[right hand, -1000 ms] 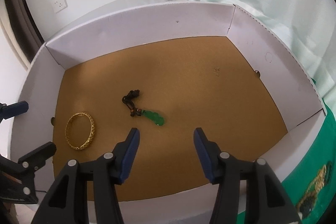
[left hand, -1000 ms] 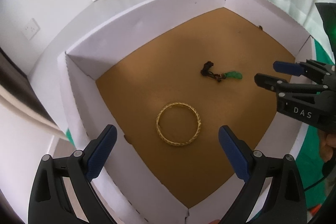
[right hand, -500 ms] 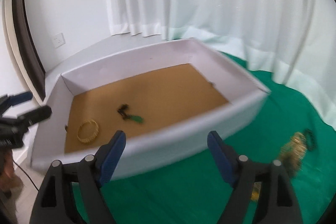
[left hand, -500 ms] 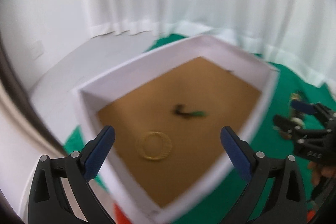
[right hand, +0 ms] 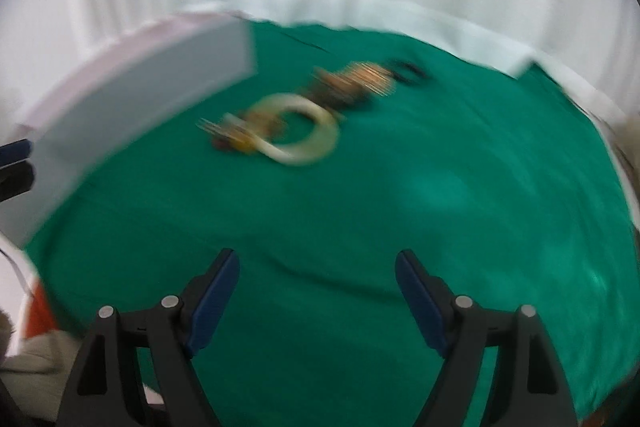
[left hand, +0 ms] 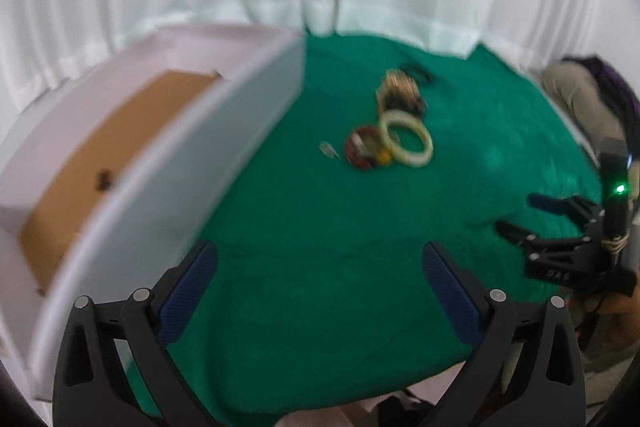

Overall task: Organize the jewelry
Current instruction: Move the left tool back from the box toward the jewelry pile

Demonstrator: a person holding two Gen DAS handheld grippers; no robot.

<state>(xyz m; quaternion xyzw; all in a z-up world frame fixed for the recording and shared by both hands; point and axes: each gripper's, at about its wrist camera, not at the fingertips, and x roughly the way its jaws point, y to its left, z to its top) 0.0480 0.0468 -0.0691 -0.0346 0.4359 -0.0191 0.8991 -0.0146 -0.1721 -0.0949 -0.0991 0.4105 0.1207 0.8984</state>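
A blurred heap of jewelry lies on the green cloth [left hand: 320, 219]: a cream bangle [left hand: 406, 141], a dark red bracelet [left hand: 362, 149], a gold tangle [left hand: 400, 93] and a small silvery piece [left hand: 329, 149]. In the right wrist view the cream bangle [right hand: 304, 131] and gold tangle [right hand: 352, 83] lie ahead, beyond the fingers. The white box [left hand: 224, 147] stands at the left, a dark pendant [left hand: 105, 181] on its brown floor. My left gripper [left hand: 320, 267] is open and empty over the cloth. My right gripper [right hand: 316, 267] is open and empty too, and shows as the right gripper [left hand: 524, 217] at the far right.
White curtains hang behind the table. A black ring-shaped piece [right hand: 408, 71] lies past the gold tangle. The white box [right hand: 140, 99] fills the left of the right wrist view, with a left fingertip [right hand: 14, 151] at its edge. A person's clothing [left hand: 580, 99] shows at the far right.
Both grippers have swung out of the box and to the right over the green cloth. The right gripper's jaws have widened. The gold bangle in the box is out of sight.
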